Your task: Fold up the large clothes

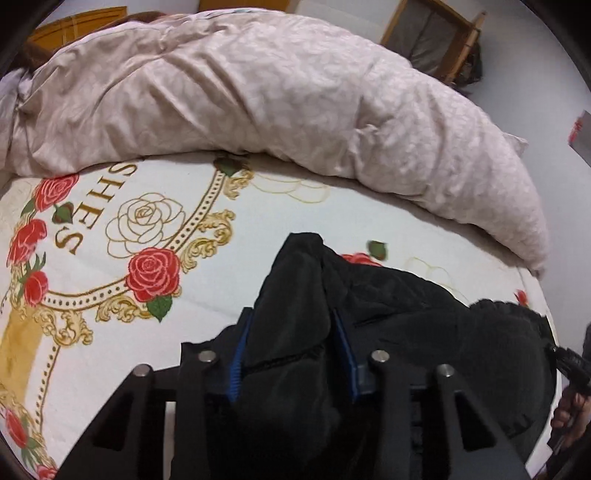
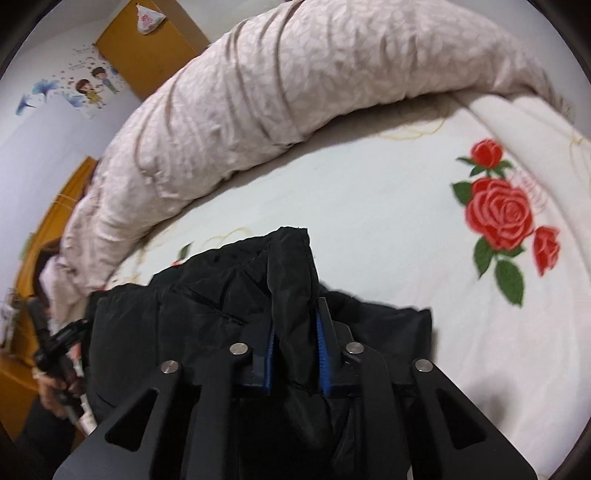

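I am pinching a black padded jacket (image 1: 388, 314) with both of my grippers. My left gripper (image 1: 293, 332) is closing its 2 blue-padded fingers (image 1: 236, 363) on a raised fold of the jacket, and the cloth is bunching up between them and poking out past the tips. My right gripper (image 2: 295, 317) is doing the same on another raised fold (image 2: 291, 266), with its blue pads (image 2: 322, 354) pressing the fabric from either side.

The jacket is lying on the near part of a bed, on a white bedsheet (image 1: 240, 258) printed with red roses (image 2: 500, 216) and gold scrollwork. In the left wrist view the rest of the jacket is spreading off to the right of my fingers; in the right wrist view it is spreading to the left.

Beyond the jacket, well apart from it, a rumpled pale pink duvet (image 1: 258, 96) is lying heaped across the far side of the bed. A wooden-framed chair (image 1: 432, 35) is standing by the wall behind it.
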Available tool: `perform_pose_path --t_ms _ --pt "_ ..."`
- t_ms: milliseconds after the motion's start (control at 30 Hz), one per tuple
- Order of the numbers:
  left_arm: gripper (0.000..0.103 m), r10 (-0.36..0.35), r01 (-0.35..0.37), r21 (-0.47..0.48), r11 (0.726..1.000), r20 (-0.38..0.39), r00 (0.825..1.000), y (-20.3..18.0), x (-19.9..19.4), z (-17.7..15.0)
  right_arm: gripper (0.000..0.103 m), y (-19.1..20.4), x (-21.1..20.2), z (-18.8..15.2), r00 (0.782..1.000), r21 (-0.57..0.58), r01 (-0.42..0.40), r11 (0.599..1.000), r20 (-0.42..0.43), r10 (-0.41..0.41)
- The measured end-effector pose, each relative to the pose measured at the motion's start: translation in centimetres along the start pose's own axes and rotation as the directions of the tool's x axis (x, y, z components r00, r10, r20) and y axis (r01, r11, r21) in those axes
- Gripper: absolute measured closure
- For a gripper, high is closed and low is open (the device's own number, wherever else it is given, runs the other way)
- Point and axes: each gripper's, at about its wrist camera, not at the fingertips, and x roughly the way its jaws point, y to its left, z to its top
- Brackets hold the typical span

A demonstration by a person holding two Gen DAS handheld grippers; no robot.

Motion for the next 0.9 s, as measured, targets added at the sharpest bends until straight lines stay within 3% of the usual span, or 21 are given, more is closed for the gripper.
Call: perform_pose_path --t_ms 167,400,533,733,900 --pt "0.062 0.109 -0.109 0.012 0.994 0.015 0.994 0.1 3.5 -0.7 0.085 -0.1 4.9 -0.4 0.995 -0.011 0.094 0.995 -0.039 -0.095" --pt "0.055 0.156 -0.156 -0.009 0.988 0.037 0.987 0.2 5.7 -1.3 0.081 0.8 7.1 -0.4 0.982 -0.072 0.181 0.981 -0.042 -0.184" --pt "0.051 0.169 -0.169 0.000 0.986 0.033 0.985 0.0 4.3 -0.5 0.074 2.0 4.9 0.3 0.974 -0.085 0.222 0.971 -0.012 -0.224" --pt "0.041 0.158 -0.157 -0.018 0.987 0.080 0.984 0.0 -0.3 0.9 0.056 5.3 -1.5 1.1 0.960 -0.162 0.265 0.950 0.134 -0.245" --pt "0.034 0.138 -0.144 0.023 0.989 0.162 0.977 -2.2 -4.3 1.5 0.054 9.9 -4.2 0.6 0.960 -0.246 0.247 0.937 0.192 -0.202"
